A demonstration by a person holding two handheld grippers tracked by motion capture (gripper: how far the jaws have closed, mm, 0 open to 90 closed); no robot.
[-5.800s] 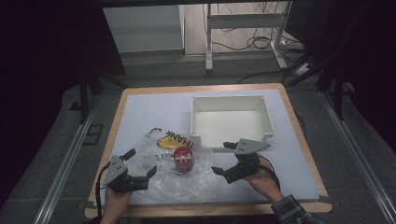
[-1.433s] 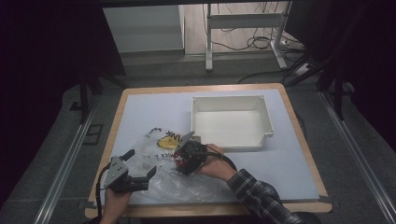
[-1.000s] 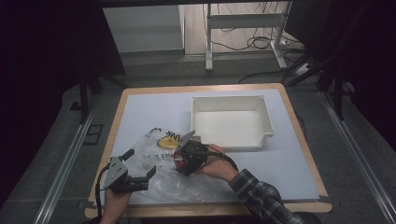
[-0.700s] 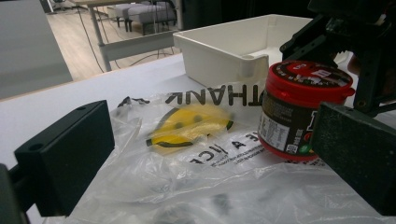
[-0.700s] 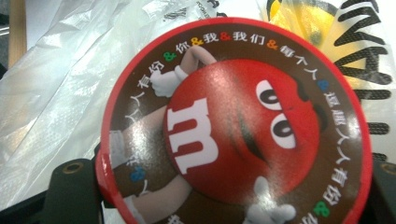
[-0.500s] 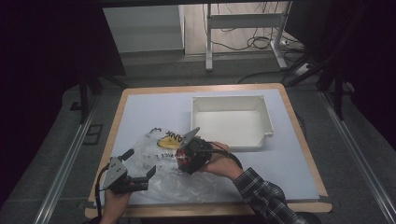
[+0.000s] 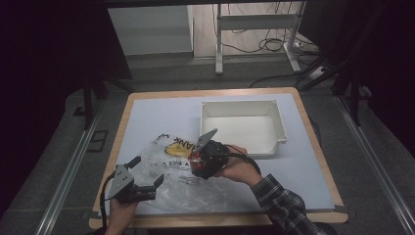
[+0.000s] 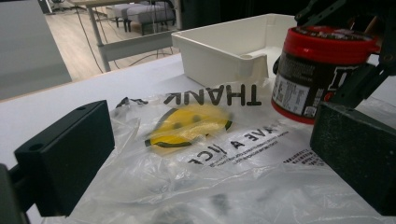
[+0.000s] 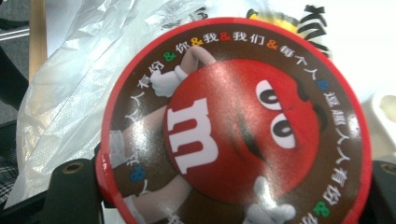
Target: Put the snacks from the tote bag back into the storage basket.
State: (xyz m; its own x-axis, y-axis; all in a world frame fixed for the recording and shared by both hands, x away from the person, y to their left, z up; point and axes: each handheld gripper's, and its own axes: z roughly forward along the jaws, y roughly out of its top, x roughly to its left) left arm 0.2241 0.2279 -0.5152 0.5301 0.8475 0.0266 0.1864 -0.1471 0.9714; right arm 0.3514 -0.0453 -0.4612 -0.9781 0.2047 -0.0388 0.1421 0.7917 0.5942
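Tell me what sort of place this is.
Probably a lab or office room set up for recording. A bare white work table stands between metal floor rails, with dark screens around it. Beyond are a desk frame with loose cables on a wood floor.

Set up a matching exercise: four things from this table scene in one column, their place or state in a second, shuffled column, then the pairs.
Things
1. red-lidded candy tub
2. white tray
3. plastic bag
4. left tongs

Places or states
A. lying crumpled on the table, smiley face printed on it
B. clamped between the right tongs
C. open, at the bag's near edge
D. standing empty behind the bag

Pairs: 1-B, 2-D, 3-A, 4-C
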